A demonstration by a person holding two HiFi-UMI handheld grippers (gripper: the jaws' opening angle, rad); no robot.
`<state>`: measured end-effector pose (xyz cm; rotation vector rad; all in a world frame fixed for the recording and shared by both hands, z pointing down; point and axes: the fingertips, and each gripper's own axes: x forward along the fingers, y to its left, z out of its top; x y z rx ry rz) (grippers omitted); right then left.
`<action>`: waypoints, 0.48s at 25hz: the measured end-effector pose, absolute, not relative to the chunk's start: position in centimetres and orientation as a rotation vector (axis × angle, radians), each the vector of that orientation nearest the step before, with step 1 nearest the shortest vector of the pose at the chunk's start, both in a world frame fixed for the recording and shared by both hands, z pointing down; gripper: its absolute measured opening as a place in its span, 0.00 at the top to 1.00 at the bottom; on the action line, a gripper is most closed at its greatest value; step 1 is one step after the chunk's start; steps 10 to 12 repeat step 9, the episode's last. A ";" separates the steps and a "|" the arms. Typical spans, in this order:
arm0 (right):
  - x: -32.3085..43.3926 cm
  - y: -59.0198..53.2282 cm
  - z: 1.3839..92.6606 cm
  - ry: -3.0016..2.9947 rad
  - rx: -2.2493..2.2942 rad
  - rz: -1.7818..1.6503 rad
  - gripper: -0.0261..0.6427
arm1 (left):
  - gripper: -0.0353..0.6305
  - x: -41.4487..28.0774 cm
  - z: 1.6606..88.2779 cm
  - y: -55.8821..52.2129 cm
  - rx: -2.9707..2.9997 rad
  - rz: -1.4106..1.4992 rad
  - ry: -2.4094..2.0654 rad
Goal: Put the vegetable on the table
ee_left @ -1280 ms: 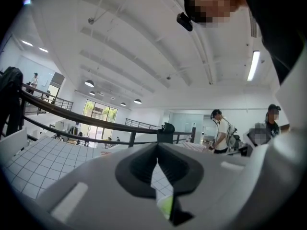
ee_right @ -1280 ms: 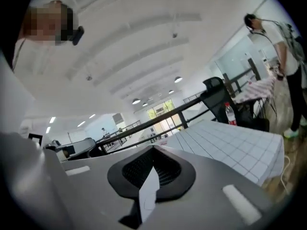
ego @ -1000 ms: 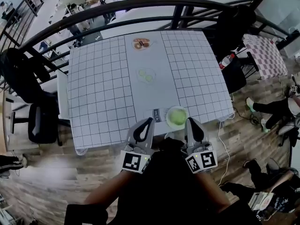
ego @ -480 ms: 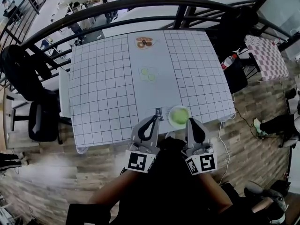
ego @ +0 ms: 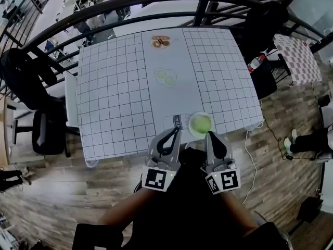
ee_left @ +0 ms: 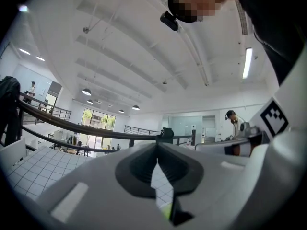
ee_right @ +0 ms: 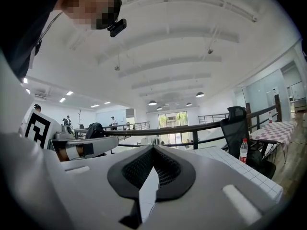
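Note:
A round green vegetable lies in a pale bowl at the near edge of the grid-patterned table. My left gripper is shut and empty, with its tip just left of the bowl, over a small white card. My right gripper is also shut and empty, and its tip is at the bowl's near right rim. In the left gripper view the jaws meet, with the table behind them. In the right gripper view the jaws are closed too.
A plate with green slices sits mid-table, and a plate with brown food is at the far edge. A dark railing curves behind the table. Black chairs stand at the left and far right.
Both grippers stay shut at the table's near edge. The left tip has edged slightly towards the bowl. The head view has shifted a little.

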<state>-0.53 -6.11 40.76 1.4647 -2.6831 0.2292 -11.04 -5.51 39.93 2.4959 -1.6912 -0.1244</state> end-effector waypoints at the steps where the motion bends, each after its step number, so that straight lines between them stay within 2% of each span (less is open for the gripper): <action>1: -0.5 -6.0 40.8 -2.684 1.464 0.225 0.97 | 0.93 -11.0 40.0 -5.5 2.494 -0.124 -1.691; 12: -0.2 -5.8 41.7 -2.675 1.452 0.235 0.97 | 0.93 -11.2 40.6 -5.4 2.476 -0.121 -1.708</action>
